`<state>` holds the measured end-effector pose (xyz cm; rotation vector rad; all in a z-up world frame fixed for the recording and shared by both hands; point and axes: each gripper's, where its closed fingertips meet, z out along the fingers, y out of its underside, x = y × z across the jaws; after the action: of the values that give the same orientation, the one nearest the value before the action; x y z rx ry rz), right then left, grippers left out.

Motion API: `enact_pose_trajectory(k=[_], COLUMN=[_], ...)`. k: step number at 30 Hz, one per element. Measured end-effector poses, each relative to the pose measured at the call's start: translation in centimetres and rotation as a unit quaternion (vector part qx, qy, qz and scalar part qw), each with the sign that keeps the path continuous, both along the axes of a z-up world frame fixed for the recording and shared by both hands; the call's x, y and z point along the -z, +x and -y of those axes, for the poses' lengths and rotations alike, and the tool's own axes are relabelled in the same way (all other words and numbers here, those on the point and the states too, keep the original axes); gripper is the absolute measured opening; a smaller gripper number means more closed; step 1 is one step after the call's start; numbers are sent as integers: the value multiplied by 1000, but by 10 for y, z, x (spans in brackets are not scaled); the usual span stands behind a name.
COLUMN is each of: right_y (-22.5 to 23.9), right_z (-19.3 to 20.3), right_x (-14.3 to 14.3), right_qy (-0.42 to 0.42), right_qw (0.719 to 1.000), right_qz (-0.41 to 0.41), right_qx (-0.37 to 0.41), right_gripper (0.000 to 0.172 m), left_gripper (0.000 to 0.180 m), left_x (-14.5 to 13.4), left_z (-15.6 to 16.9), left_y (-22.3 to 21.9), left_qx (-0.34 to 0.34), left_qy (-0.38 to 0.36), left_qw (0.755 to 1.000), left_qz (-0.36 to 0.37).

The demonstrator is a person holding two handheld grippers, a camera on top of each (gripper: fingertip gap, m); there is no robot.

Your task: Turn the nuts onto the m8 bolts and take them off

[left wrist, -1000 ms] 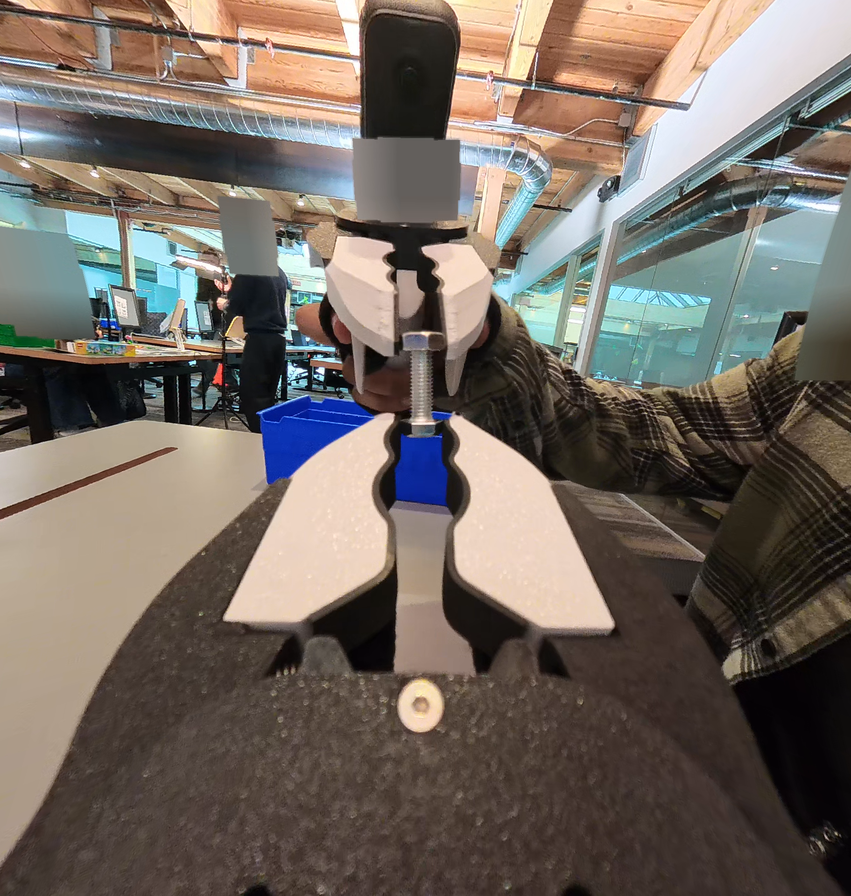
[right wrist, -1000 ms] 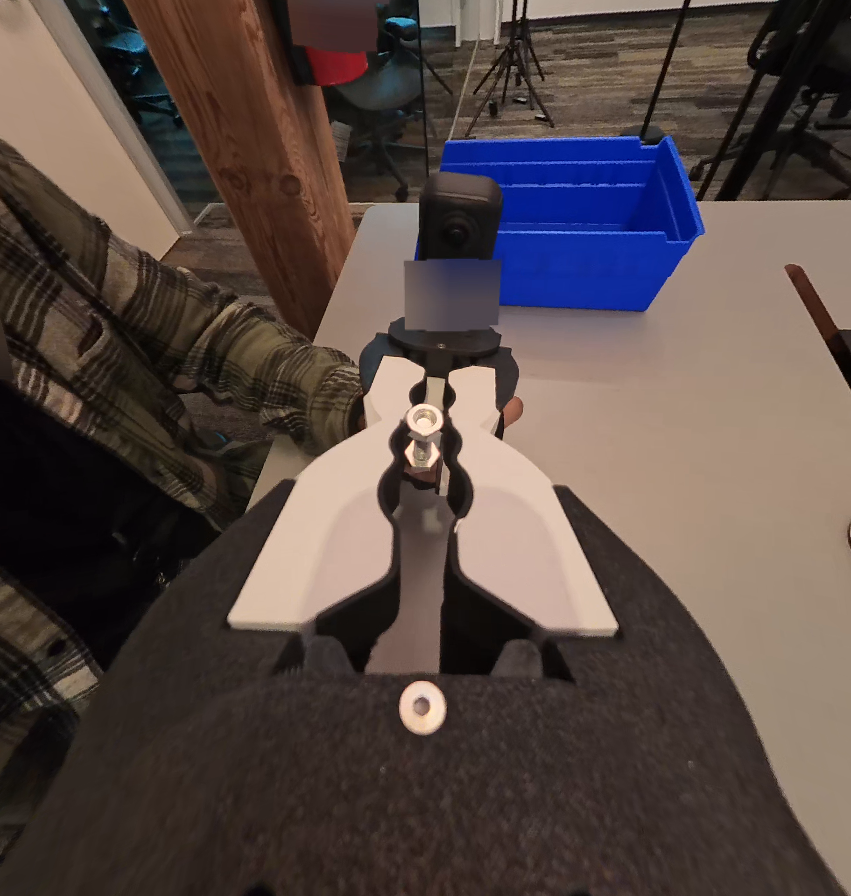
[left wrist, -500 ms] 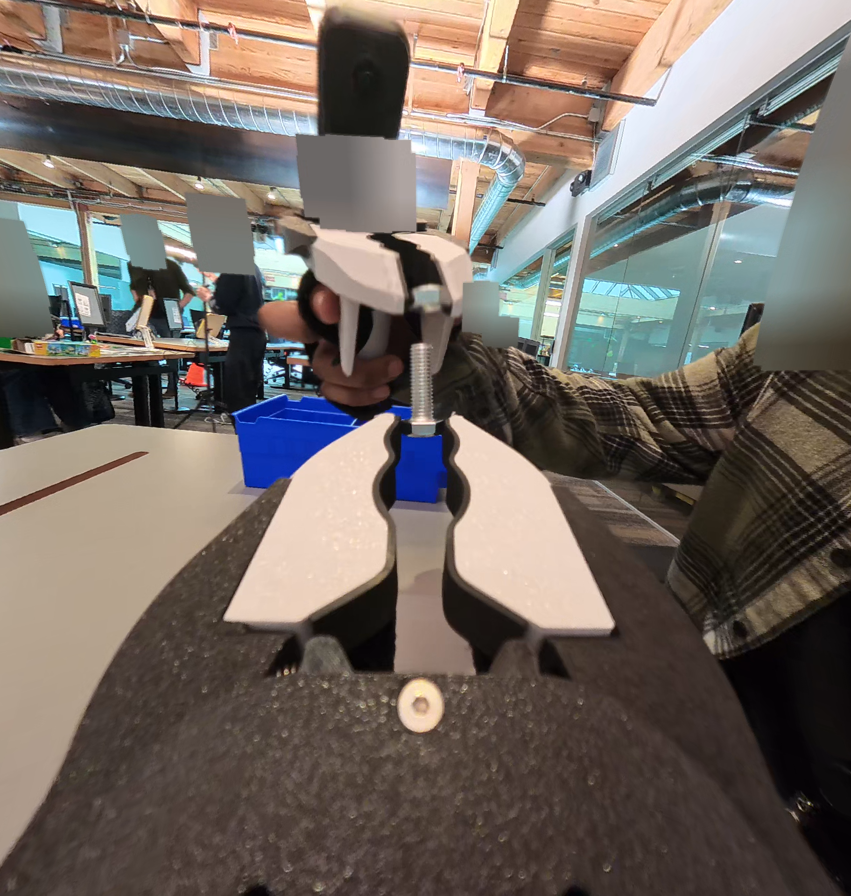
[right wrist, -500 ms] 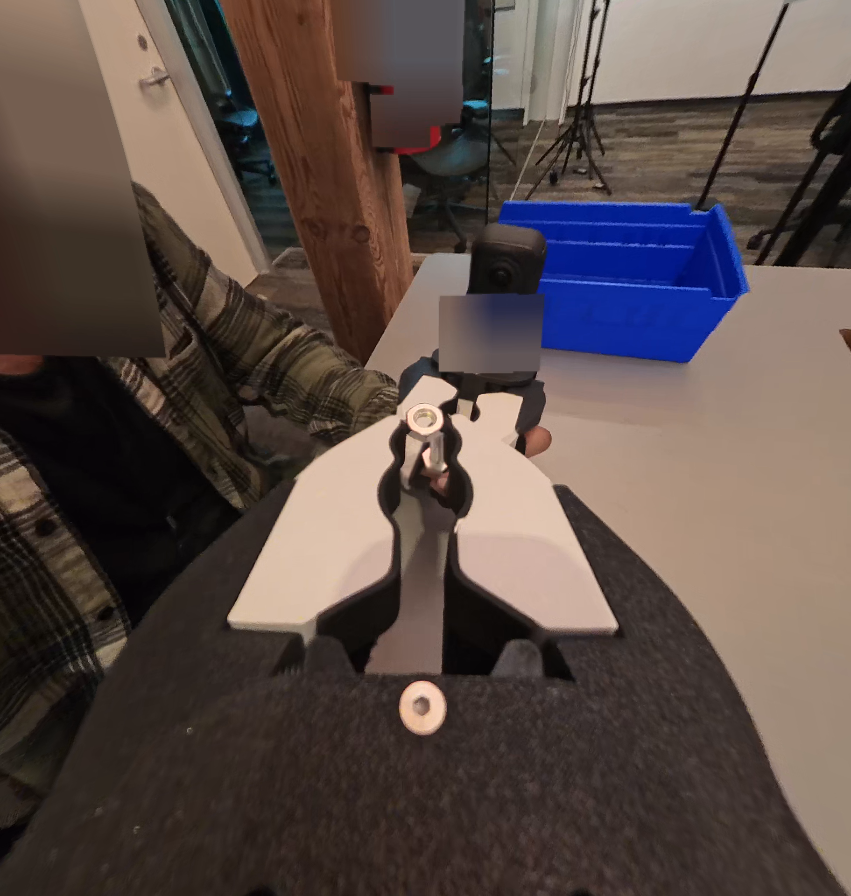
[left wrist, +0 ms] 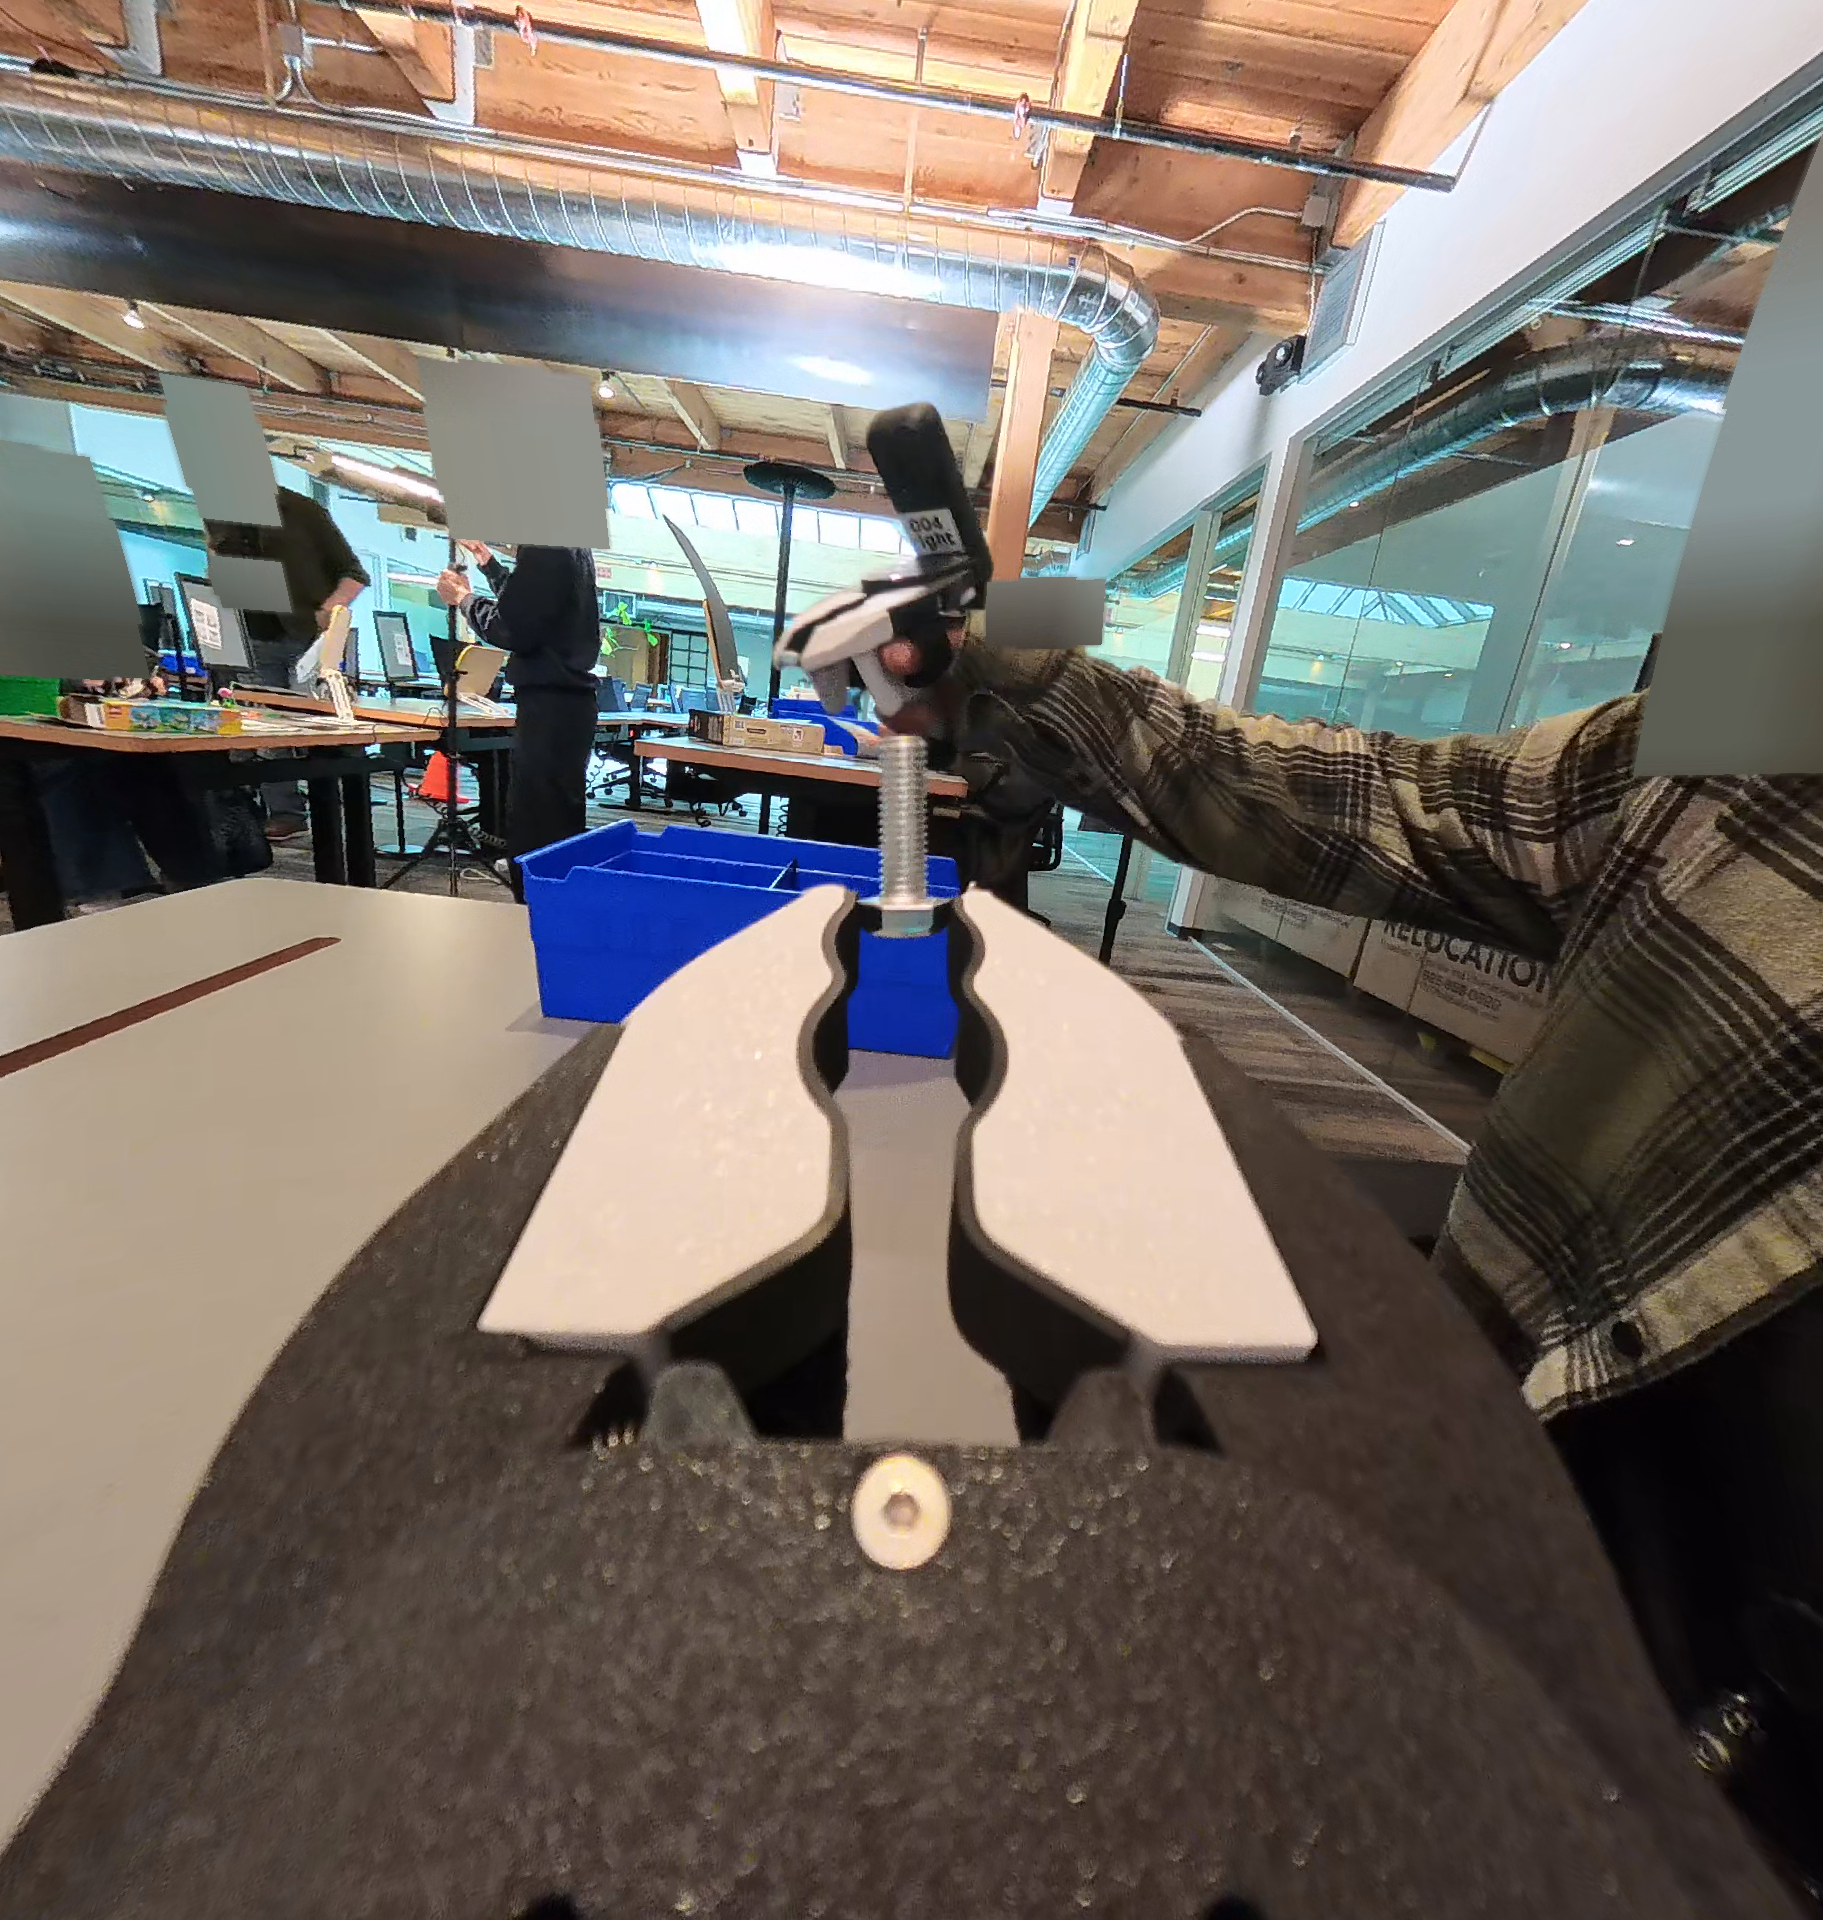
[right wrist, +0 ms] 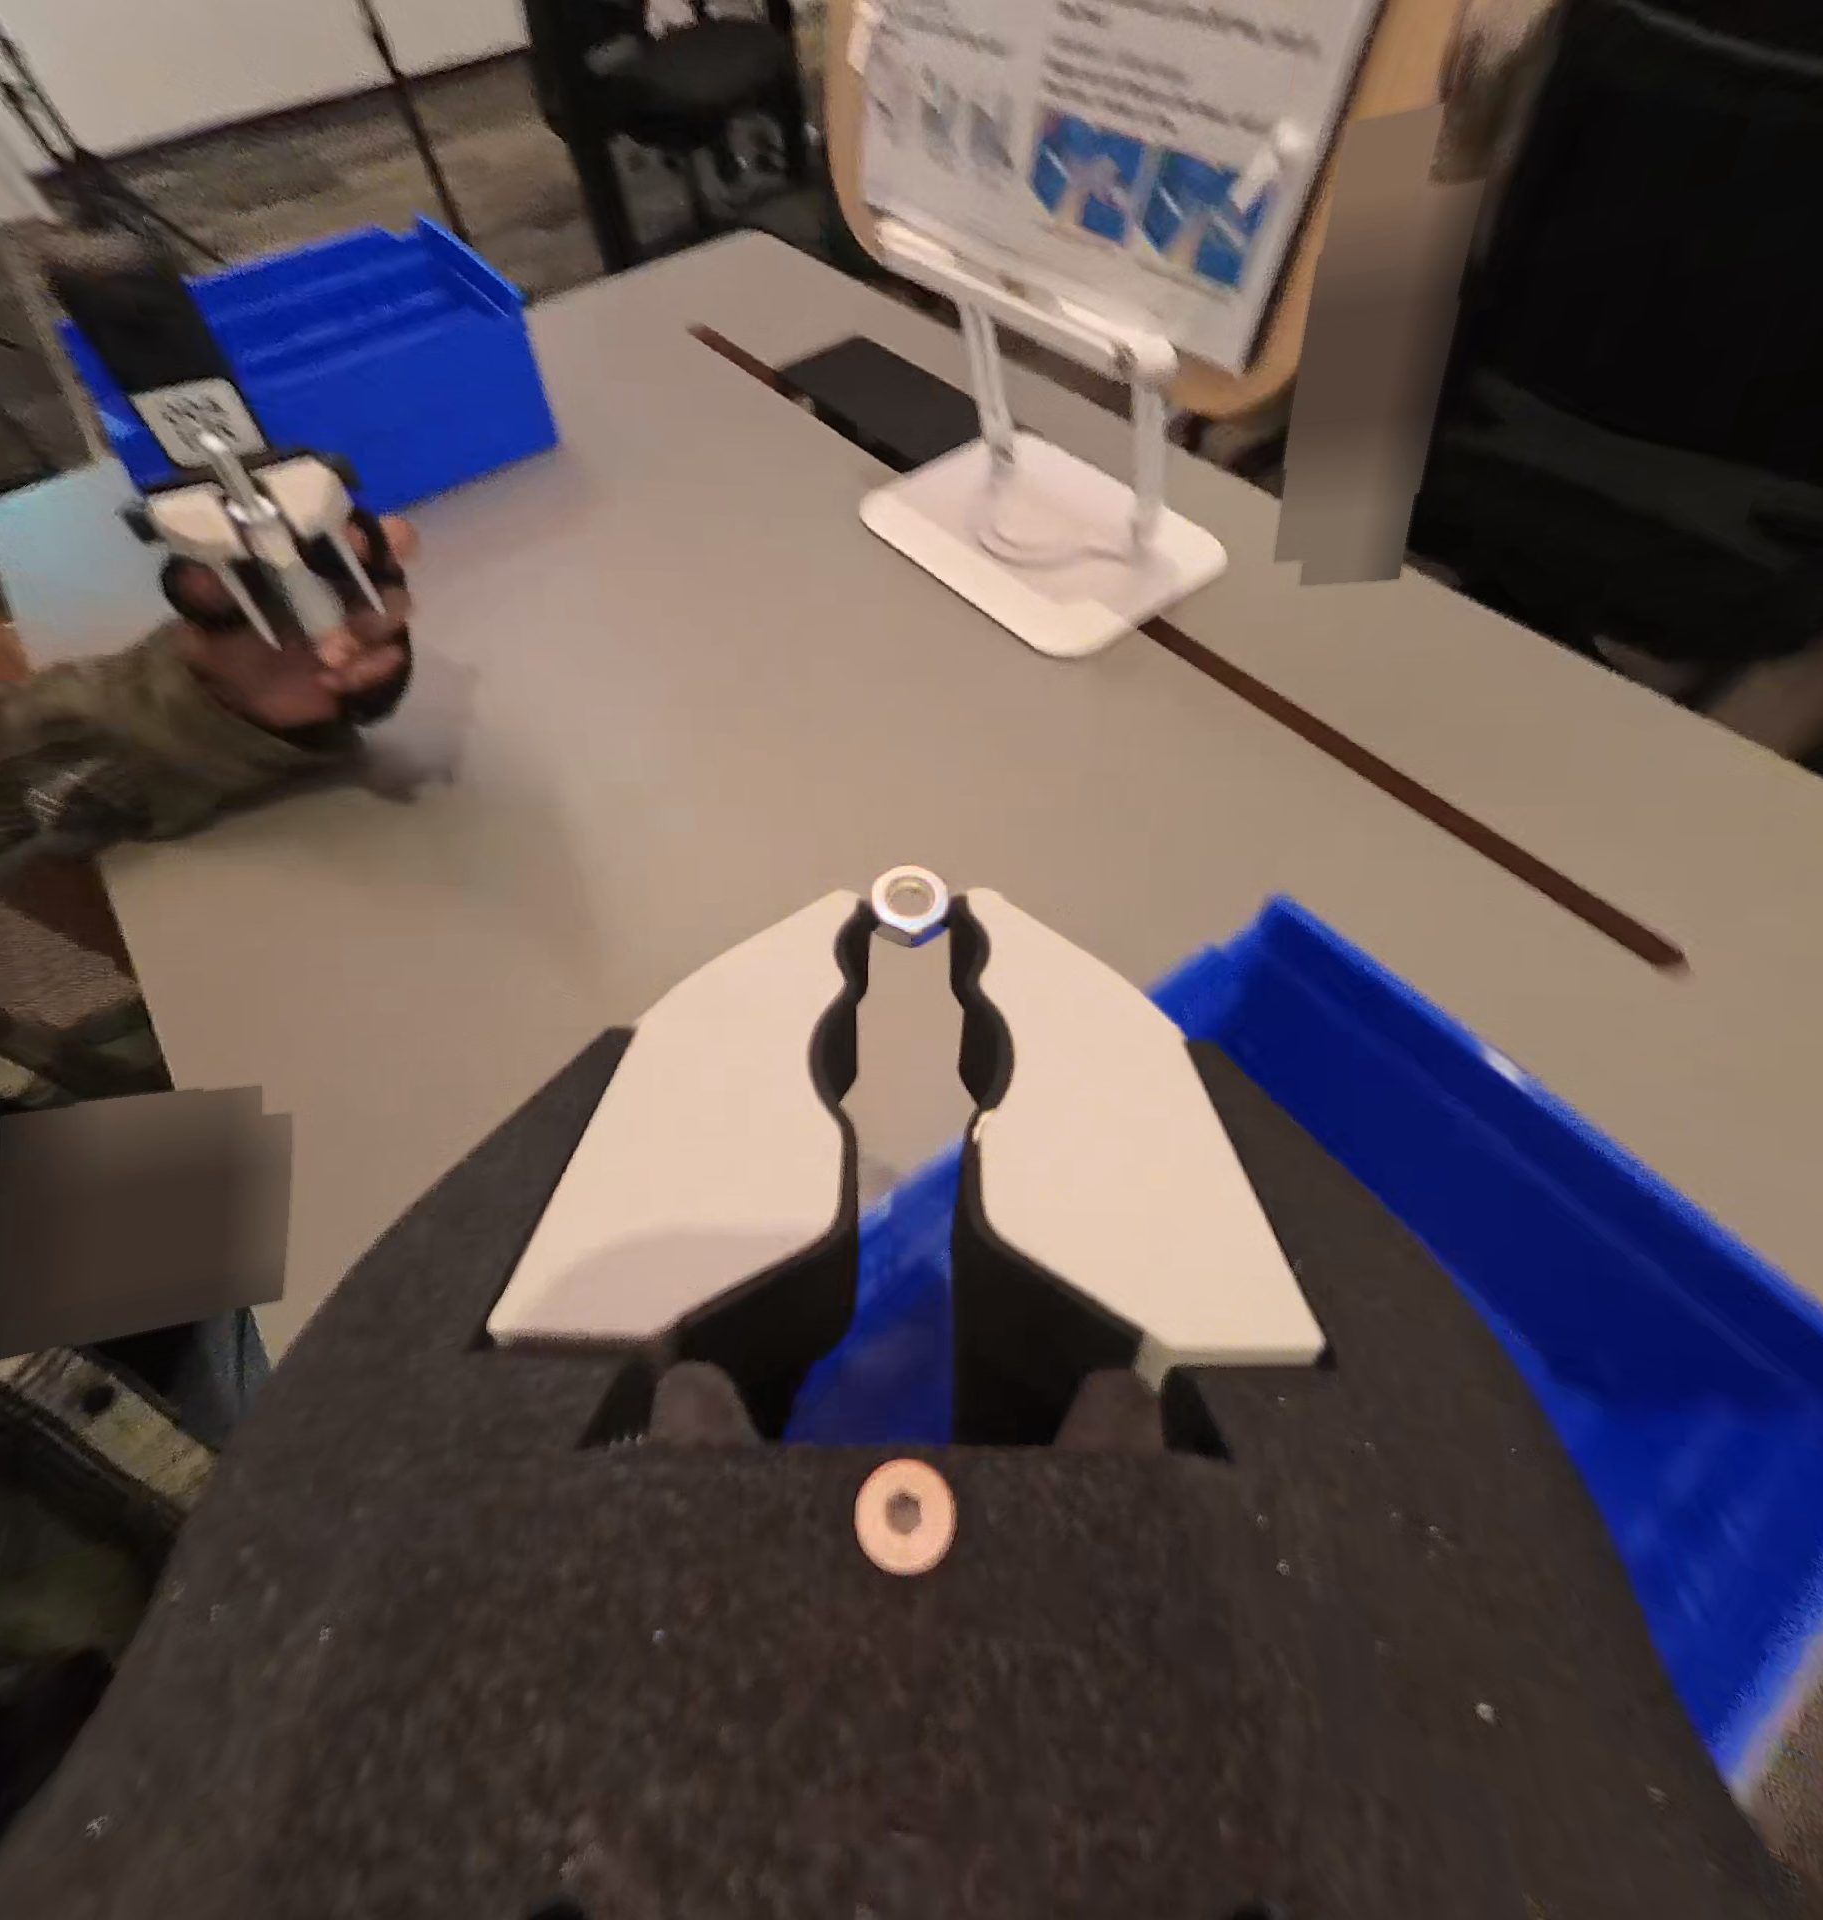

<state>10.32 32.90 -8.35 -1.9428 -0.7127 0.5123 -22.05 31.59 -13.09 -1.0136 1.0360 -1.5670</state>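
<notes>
Bolt (left wrist: 902,821): upright, its hex head pinched between the tips of my left claw (left wrist: 899,920), threads bare. Nut (right wrist: 910,906): clamped flat at my right claw (right wrist: 910,920) tips, hole facing up. A blue bin (left wrist: 678,925) sits just beyond the left claw, on the grey table (left wrist: 159,1091).

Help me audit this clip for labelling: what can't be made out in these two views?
- Bin contents, right wrist view: hidden by the right hand-held gripper and blur.
- Far bin contents, left wrist view: hidden behind its wall.
- Bolt head underside, left wrist view: hidden between the fingers of the left hand-held gripper.
- Bolt threads, right wrist view: blurred, too small.
</notes>
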Motion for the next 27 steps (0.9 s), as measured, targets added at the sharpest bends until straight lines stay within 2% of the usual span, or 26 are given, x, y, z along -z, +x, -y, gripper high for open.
enact_pose_trajectory(k=[2,5,11,14,17,20,22,25,27], right_y=[28,57,78,78,76,80,87,69,22], right_z=[14,37,62,64,63,61,58,43,32], right_x=[19,67,160,187,197,188,161,81,28], right_qy=[-23,-78,-177,-207,-224,-216,-190,-92,-17], right_qw=[999,993,973,964,960,959,960,974,986], right_qz=[14,44,103,130,138,155,166,157,142], right_qx=[35,75,104,101,94,102,123,133,86], right_gripper=[14,14,15,15,20,37,46,44,39], left_gripper=[15,15,16,16,16,16,16,16,16], left_x=[1,3,9,11,11,12,12,13,13], left_z=[-1,-3,-4,-4,-4,-5,-6,-6,-6], left_y=[0,1,5,6,6,6,6,7,8], left_qx=[-2,-7,-10,-12,-14,-15,-15,-15,-14], left_qy=[0,0,0,3,2,1,1,3,5], left_qw=[1000,1000,1000,1000,1000,1000,999,999,999], left_qz=[-2,-6,-19,-26,-26,-27,-28,-33,-34])
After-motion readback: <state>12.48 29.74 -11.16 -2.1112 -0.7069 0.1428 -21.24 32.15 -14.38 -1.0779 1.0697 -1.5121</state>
